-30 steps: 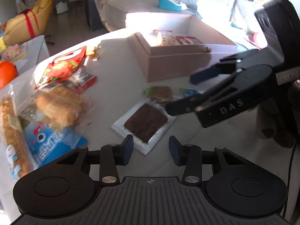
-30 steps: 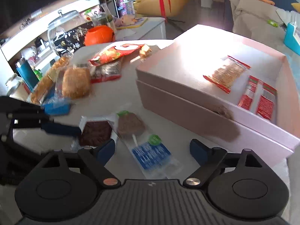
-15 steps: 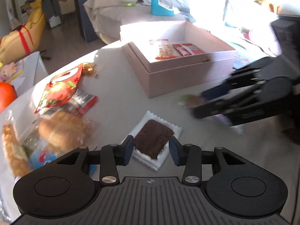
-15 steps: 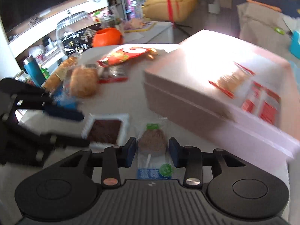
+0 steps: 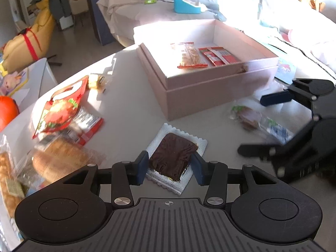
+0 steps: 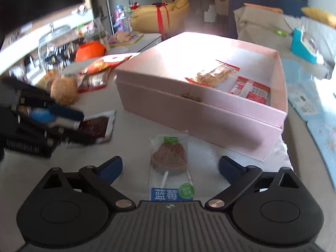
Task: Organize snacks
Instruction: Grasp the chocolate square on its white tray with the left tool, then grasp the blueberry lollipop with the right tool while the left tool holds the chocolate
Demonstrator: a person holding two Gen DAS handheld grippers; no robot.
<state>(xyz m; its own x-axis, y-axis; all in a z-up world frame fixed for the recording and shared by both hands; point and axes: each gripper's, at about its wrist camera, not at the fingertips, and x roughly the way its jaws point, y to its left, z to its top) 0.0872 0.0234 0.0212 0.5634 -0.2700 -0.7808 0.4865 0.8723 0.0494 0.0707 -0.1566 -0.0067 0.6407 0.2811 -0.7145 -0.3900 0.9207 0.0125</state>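
Far left on my desk (image 5: 130, 105) lies the bread in clear wrap (image 5: 61, 159), with a red strawberry bag (image 5: 58, 107) and a red-edged packet (image 5: 88, 126) just behind it. Next over, my left hand-held gripper (image 5: 169, 169) straddles the chocolate wafer (image 5: 173, 156) in its white crimped wrapper; its jaws have just been opening a little, the pads sit close at either side of the wafer, and I cannot tell whether they press on it. Behind it the pink box (image 5: 210, 84) stands open, holding a cracker pack (image 5: 188, 55) and red sachets (image 5: 216, 55). Right of the wafer, a lollipop in clear wrap with a blue label (image 6: 170, 166) lies flat on the desk in front of the box. My right hand-held gripper (image 6: 170, 167) has just been opening; its jaws stand wide, well clear of the lollipop between them.
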